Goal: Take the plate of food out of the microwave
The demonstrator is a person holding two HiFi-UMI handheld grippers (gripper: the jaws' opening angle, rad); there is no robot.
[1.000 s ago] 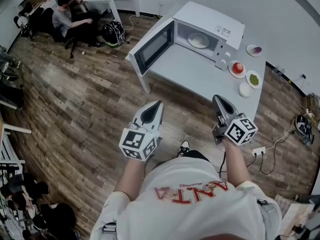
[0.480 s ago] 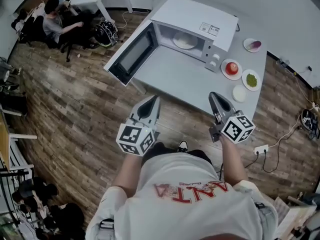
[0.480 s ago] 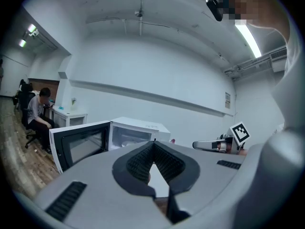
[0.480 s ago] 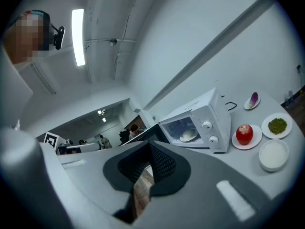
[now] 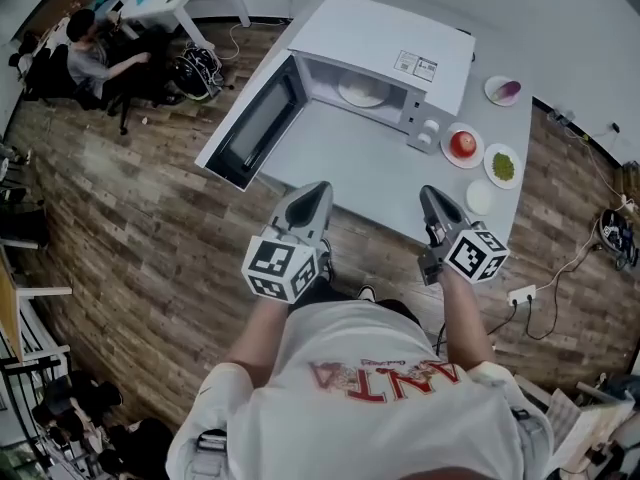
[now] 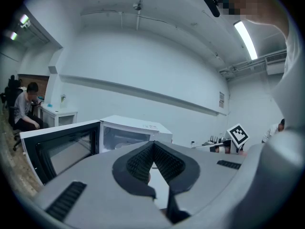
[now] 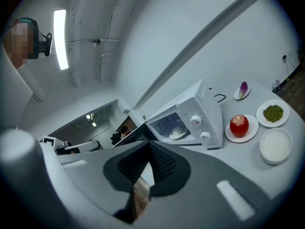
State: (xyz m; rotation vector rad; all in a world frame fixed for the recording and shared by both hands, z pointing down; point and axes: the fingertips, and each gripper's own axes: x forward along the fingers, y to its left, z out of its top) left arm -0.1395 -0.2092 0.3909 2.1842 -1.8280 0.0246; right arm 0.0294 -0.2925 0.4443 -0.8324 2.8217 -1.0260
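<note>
Plate of food [image 5: 362, 91] sits inside the microwave [image 5: 385, 33], on the floor of its cavity, with something pale mounded on it. The microwave door [image 5: 252, 128] hangs wide open on the left side, swung out past the edge of the counter [image 5: 345, 163]. The microwave stands at the far end of this white counter, its opening turned toward the person.

Both grippers hang by the near edge of the counter, well apart from the plate and from each other. The left gripper [image 5: 318, 190] points toward the open cavity. Its fingers are pressed together at the tips, with nothing between them. The right gripper [image 5: 432, 196] points toward the microwave's knob side. Its fingers are likewise pressed together and empty.

Right of the microwave, four small dishes lie on the counter: a red apple [image 5: 462, 143] on a plate, a dish of green food [image 5: 503, 165] just beside it, a white bowl [image 5: 480, 197] nearest the person, and a small dish [image 5: 503, 91] holding something purple farther back.

Across the wooden floor [image 5: 130, 218], a seated person [image 5: 90, 60] is at a desk in the far left corner.
</note>
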